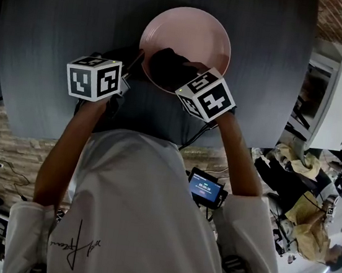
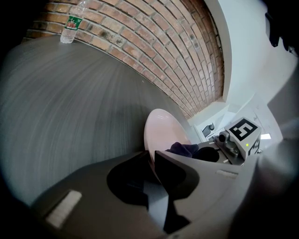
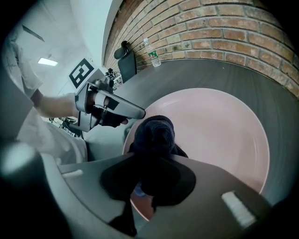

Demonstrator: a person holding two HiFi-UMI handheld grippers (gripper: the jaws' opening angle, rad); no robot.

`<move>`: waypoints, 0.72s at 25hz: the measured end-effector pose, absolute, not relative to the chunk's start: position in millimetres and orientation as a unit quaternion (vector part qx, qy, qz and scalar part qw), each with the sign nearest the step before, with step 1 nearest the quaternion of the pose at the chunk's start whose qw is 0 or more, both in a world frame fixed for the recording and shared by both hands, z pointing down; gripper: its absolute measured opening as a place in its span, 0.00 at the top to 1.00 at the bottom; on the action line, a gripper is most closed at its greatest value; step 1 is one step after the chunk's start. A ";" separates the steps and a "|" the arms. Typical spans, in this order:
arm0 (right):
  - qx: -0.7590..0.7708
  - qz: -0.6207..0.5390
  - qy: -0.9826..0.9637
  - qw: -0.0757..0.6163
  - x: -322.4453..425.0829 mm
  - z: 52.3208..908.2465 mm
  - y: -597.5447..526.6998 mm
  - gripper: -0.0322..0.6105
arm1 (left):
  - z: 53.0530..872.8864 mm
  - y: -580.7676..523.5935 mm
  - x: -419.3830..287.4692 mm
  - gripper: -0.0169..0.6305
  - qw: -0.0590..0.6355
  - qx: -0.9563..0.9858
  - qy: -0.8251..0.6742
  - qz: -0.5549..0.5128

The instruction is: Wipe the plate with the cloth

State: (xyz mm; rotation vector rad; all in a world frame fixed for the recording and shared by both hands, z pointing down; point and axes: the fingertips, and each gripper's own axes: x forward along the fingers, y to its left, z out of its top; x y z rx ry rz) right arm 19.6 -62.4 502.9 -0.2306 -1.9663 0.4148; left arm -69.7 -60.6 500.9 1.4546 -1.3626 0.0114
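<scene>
The left tool (image 2: 152, 156) pinches the round pink plate (image 2: 161, 128) by its rim; the right tool (image 3: 154, 165) clenches a dark bunched cloth (image 3: 154, 135), with bare plate beyond it.

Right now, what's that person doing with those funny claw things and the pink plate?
A person holds a claw tool in each hand over a dark round table. The left claw is pinched on the rim of the pink plate, keeping it steady. The right claw grips a bunched dark cloth and has it against the inside of the plate, near the edge closest to the person. It looks like the plate is being wiped.
</scene>
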 end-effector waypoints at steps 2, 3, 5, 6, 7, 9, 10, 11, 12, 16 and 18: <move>-0.099 0.175 -0.822 0.532 21.2 503.1 -62.7 0.84 | 502.2 -59.3 -69.0 0.88 0.546 0.611 -0.572 0.006; -0.101 0.175 -0.822 0.533 22.1 503.2 -62.6 0.84 | 501.9 -59.4 -69.5 0.88 0.545 0.612 -0.573 0.006; -0.103 0.176 -0.820 0.534 24.1 503.3 -62.5 0.84 | 500.6 -60.4 -70.7 0.88 0.541 0.614 -0.575 0.007; -0.104 0.176 -0.820 0.535 25.3 503.4 -62.6 0.84 | 501.1 -60.0 -70.2 0.88 0.543 0.614 -0.573 0.007; -0.105 0.177 -0.819 0.535 26.5 503.5 -62.9 0.84 | 501.9 -59.3 -69.4 0.88 0.545 0.613 -0.572 0.008; -0.107 0.179 -0.818 0.536 28.8 503.6 -63.5 0.84 | 502.2 -59.2 -69.2 0.88 0.545 0.613 -0.571 0.007; -0.109 0.180 -0.817 0.537 29.9 503.6 -63.8 0.84 | 501.5 -60.0 -69.7 0.88 0.543 0.614 -0.572 0.006; -0.110 0.180 -0.816 0.538 31.0 503.5 -64.0 0.84 | 501.0 -60.4 -70.0 0.88 0.542 0.614 -0.573 0.005; -0.112 0.179 -0.815 0.539 32.1 503.4 -64.2 0.84 | 501.3 -59.8 -69.7 0.88 0.543 0.614 -0.572 0.005; -0.120 0.174 -0.812 0.544 37.2 504.0 -65.8 0.84 | 501.8 -59.7 -69.4 0.88 0.543 0.614 -0.572 0.006; -0.123 0.172 -0.810 0.547 39.4 504.2 -67.4 0.84 | 501.8 -60.1 -69.6 0.88 0.543 0.614 -0.573 0.006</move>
